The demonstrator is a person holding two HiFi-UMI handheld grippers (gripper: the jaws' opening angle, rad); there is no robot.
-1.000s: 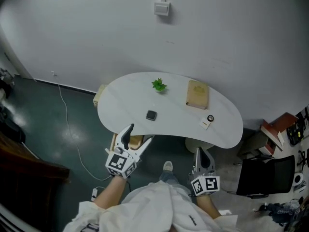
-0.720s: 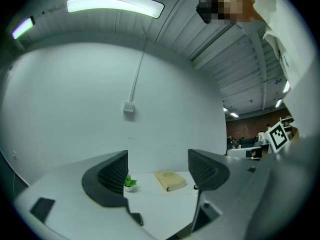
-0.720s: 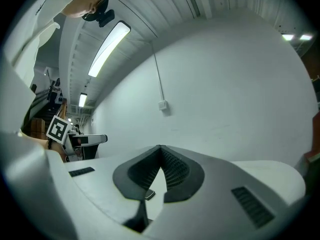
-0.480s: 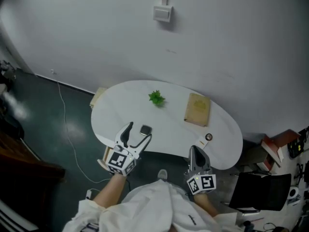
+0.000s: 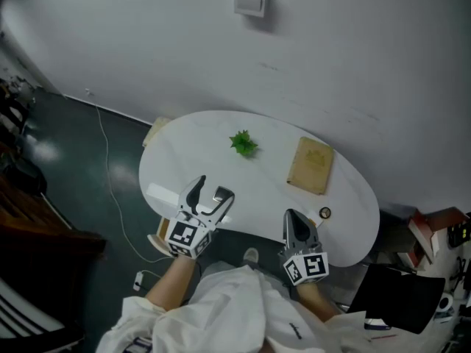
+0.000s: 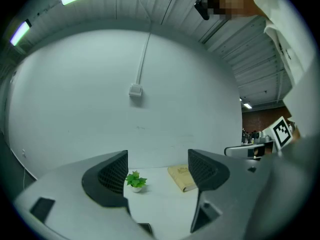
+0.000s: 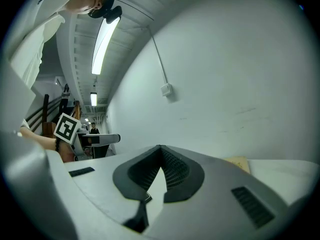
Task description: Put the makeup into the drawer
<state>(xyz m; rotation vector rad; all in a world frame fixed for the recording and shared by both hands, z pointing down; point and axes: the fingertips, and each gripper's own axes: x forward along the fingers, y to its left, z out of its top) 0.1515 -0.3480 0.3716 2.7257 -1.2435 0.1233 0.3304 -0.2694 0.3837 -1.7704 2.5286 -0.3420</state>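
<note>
Pale wall and dark green floor surround a white kidney-shaped table in the head view. On it a small green potted plant sits at 11 o'clock, a tan book at 2, a small round item at 4 by the near rim, and a small dark square compact, probably the makeup, at 9. The left gripper hovers right over that compact, and the right gripper hangs over the rim at 5. A tan wooden corner pokes out under the table at 8; it may be the drawer. From the left gripper view the jaws stand wide apart with nothing between them, and the compact lies on the tabletop just below. From the right gripper view the jaws are pressed together, empty. I'd say nothing is picked up yet, so the whole job remains.
</note>
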